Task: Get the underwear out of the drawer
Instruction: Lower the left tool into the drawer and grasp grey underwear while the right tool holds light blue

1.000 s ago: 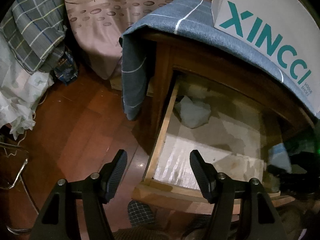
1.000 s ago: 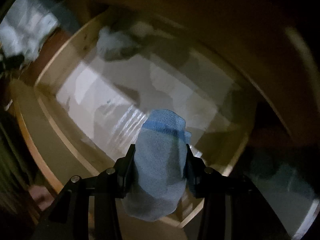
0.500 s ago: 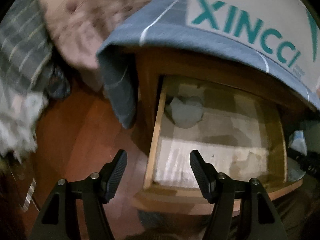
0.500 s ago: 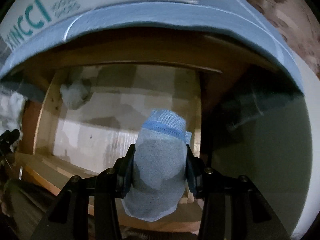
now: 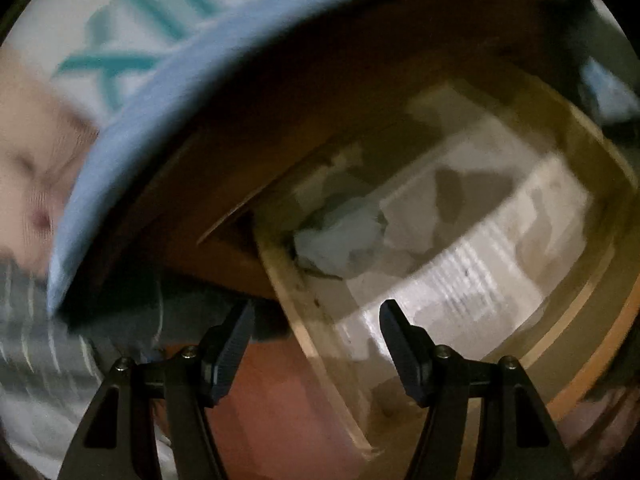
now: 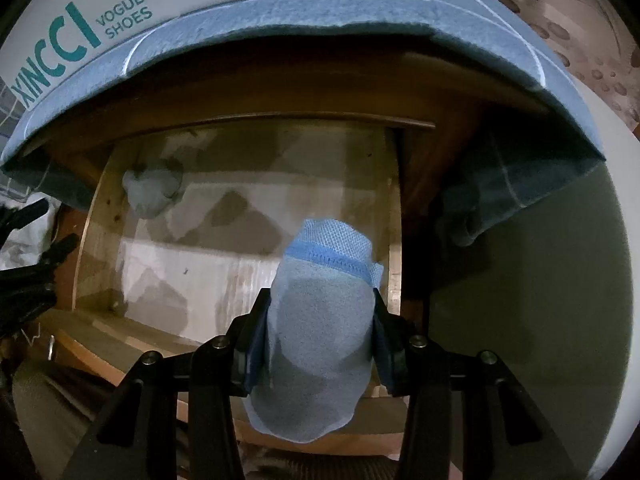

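Nightstand with wooden frame fills both views, blue-grey blanket draped over its top, white shoe box on the blanket. Drawer pulled open below, pale paper liner on its floor.

Pale crumpled underwear sits in the drawer's back left corner, touching the side wall; same piece shows mid-frame in the left wrist view, blurred. Blue underwear, rolled, darker band near the far end, is clamped between the pads of the right tool, held above the drawer's right front part; whether it has fully cleared the front edge is hard to tell.

Left tool is spread wide with nothing between its pads, aimed down over the drawer's left wall, near the pale piece but not touching it.

Risks, as a guess:
- the blue roll bulges past the pads on both ends, so soft fabric could slip out if the grip loosens or the hand swings.
- the left tool could clip the drawer's side wall or the nightstand frame above, since the pale piece is tucked tight into the corner.
- a pinch on the pale piece might catch the liner too.
- the dim drawer makes fabric edges hard to judge.
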